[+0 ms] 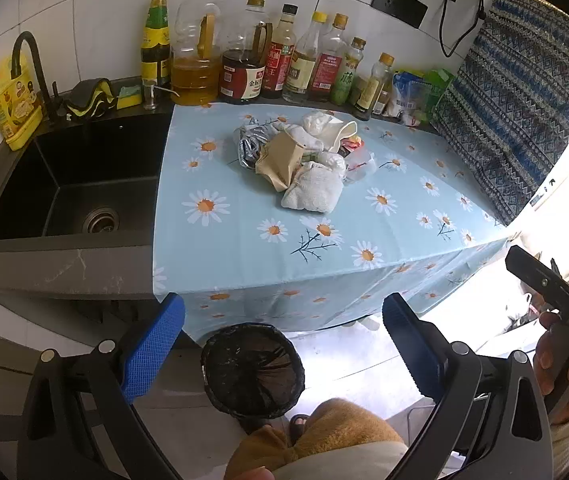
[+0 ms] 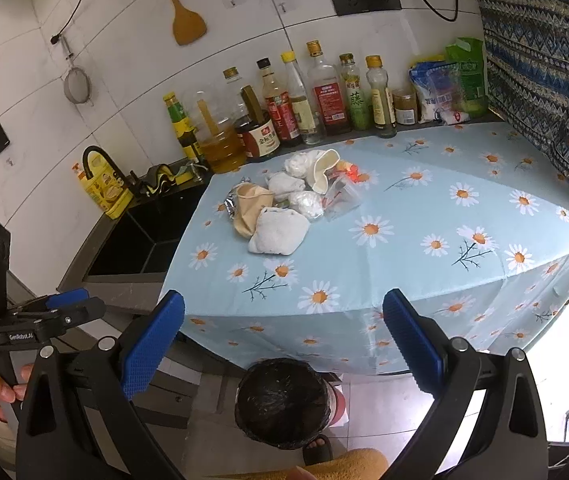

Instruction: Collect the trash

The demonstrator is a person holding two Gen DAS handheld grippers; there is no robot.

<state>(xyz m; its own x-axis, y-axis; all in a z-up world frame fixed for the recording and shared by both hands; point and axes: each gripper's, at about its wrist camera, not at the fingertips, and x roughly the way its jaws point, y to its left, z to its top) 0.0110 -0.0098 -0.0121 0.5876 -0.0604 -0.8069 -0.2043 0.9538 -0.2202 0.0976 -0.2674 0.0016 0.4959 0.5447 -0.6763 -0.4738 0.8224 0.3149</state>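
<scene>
A heap of trash (image 1: 304, 156) (image 2: 288, 200) lies mid-counter on the blue daisy tablecloth (image 1: 364, 232) (image 2: 424, 248): crumpled white tissues, a tan paper piece, silver foil, a cream cup and clear plastic. On the floor below the counter's front edge stands a bin with a black bag (image 1: 252, 368) (image 2: 282, 402). My left gripper (image 1: 284, 344) is open and holds nothing, hanging above the bin and short of the counter. Likewise open with nothing held, my right gripper (image 2: 284, 340) hovers over the bin in front of the cloth's hanging edge. Both are well away from the heap.
A black sink (image 1: 68, 188) with a faucet lies left of the cloth. Sauce and oil bottles (image 1: 268, 60) (image 2: 304, 108) line the back wall. A patterned cloth (image 1: 516, 100) hangs at the right. The person's knee (image 1: 324, 436) and sandalled foot are beside the bin.
</scene>
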